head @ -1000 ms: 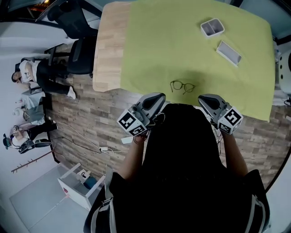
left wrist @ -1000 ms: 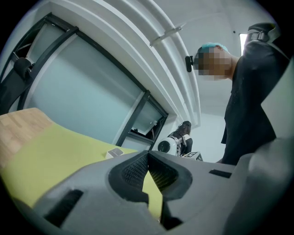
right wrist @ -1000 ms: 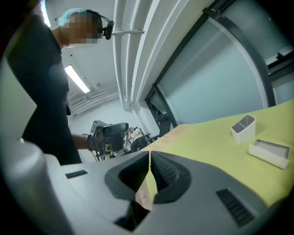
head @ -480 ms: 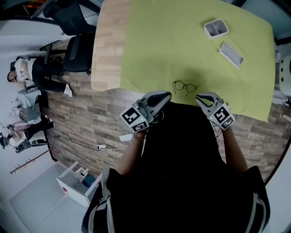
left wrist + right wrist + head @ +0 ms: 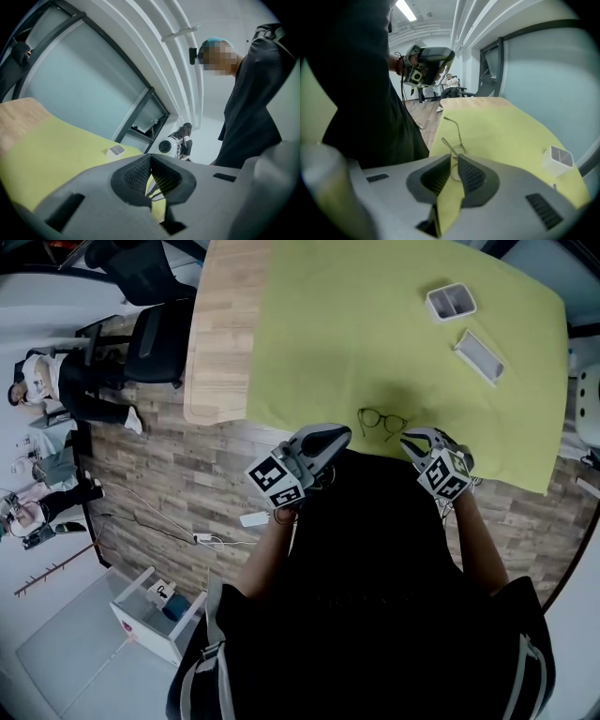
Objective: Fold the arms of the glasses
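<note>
Thin dark-rimmed glasses (image 5: 380, 420) lie on the yellow-green cloth (image 5: 375, 324) near its front edge, arms spread. My left gripper (image 5: 344, 433) hovers just left of them with its tips together and nothing held; the left gripper view shows thin glasses wires (image 5: 153, 186) in the wedge below the left gripper's (image 5: 150, 158) tips. My right gripper (image 5: 411, 438) sits just right of the glasses. In the right gripper view the glasses (image 5: 452, 137) lie straight ahead, and part of their rim shows in the narrow slit of the right gripper (image 5: 455, 159). Whether it touches them I cannot tell.
A small white tray (image 5: 451, 301) and a flat white case (image 5: 479, 355) lie at the cloth's far right. Bare wooden tabletop (image 5: 217, 334) runs along the left, with a black chair (image 5: 155, 343) and seated people beyond. The table's front edge is right under the grippers.
Both grippers have moved in toward the glasses; the right one has swung inward and its marker cube has turned. The glasses have not moved.
</note>
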